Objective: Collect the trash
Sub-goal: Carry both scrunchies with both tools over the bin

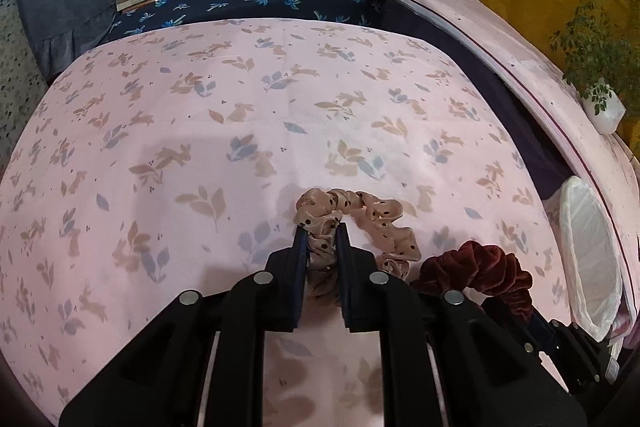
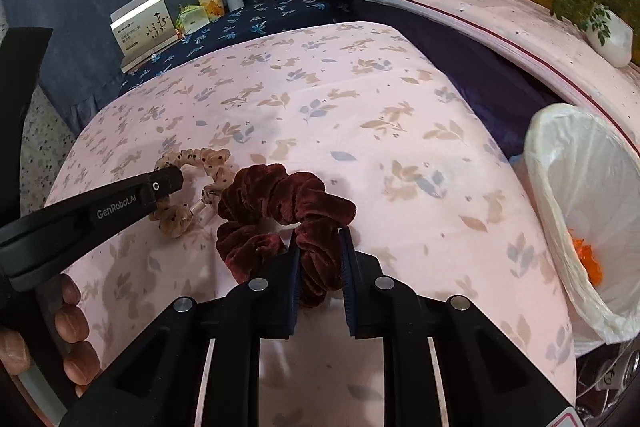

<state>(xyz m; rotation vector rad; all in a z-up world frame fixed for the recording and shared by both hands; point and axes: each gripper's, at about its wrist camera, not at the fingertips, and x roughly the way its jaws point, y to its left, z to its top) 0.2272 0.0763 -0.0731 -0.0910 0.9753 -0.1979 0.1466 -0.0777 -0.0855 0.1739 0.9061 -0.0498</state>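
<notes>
The left gripper pinches the beige dotted fabric scrunchie; the right gripper pinches the dark red velvet scrunchie — both on the pink rabbit-print cloth. Right of it stands the white-lined bin.

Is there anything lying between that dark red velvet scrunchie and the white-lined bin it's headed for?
Nothing visible. Only bare pink rabbit-print cloth lies between the dark red velvet scrunchie, held in the right claw, and the white-lined bin.
</notes>
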